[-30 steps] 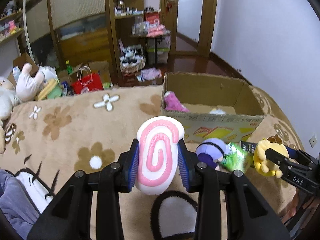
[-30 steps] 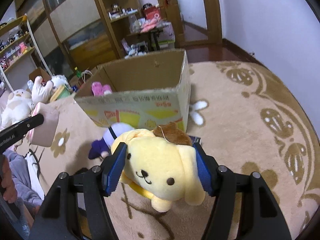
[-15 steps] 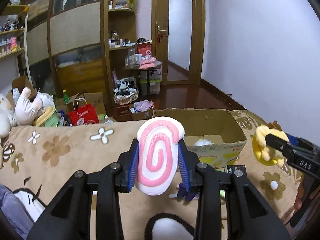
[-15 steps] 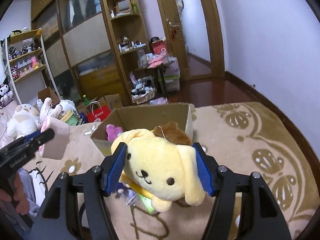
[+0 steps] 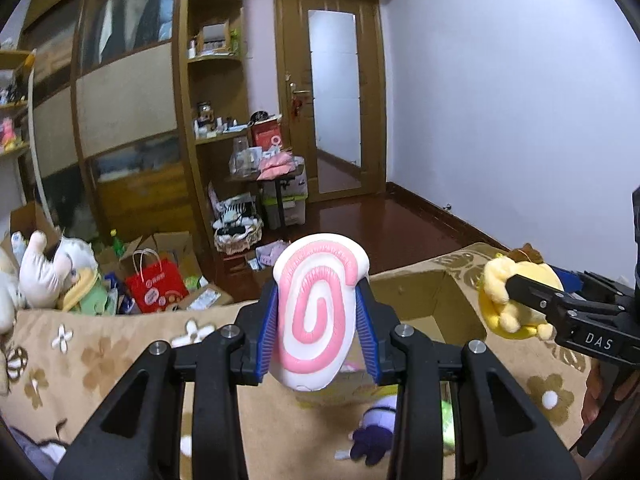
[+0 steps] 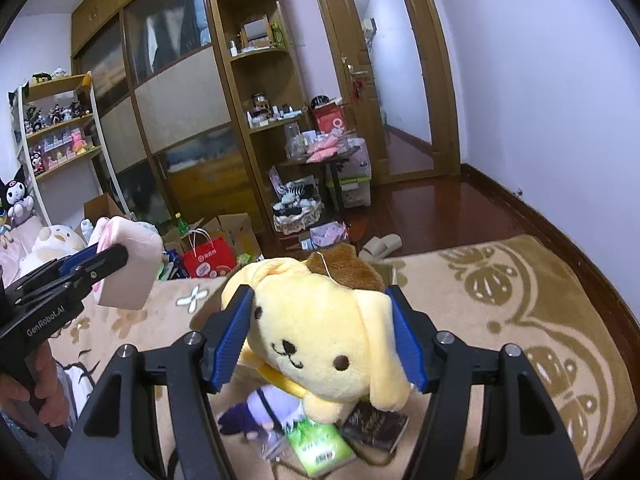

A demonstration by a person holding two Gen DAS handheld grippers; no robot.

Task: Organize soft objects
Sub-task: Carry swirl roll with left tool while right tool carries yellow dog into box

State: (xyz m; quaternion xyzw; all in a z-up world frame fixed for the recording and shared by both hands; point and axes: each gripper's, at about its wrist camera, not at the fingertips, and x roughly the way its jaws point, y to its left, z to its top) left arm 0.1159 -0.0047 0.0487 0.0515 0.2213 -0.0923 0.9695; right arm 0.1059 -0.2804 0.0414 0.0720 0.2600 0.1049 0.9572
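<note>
My left gripper (image 5: 316, 316) is shut on a white plush with a pink swirl (image 5: 316, 304) and holds it up above the bed; it also shows in the right wrist view (image 6: 128, 272). My right gripper (image 6: 324, 336) is shut on a yellow dog plush with a brown cap (image 6: 320, 332), seen from the side in the left wrist view (image 5: 512, 300). The cardboard box (image 5: 416, 292) lies behind and below both plushes, mostly hidden. A purple plush (image 6: 264, 408) lies on the blanket under the dog.
A green packet (image 6: 320, 444) and a dark packet (image 6: 376, 424) lie by the purple plush. The tan flowered blanket (image 5: 100, 352) covers the bed. Plush toys (image 5: 48, 272) sit at the left. A red bag (image 5: 156, 284), boxes and shelves stand beyond on the floor.
Both grippers have risen and tilted up with their plushes still held. The box has dropped low in both views and more of the room shows.
</note>
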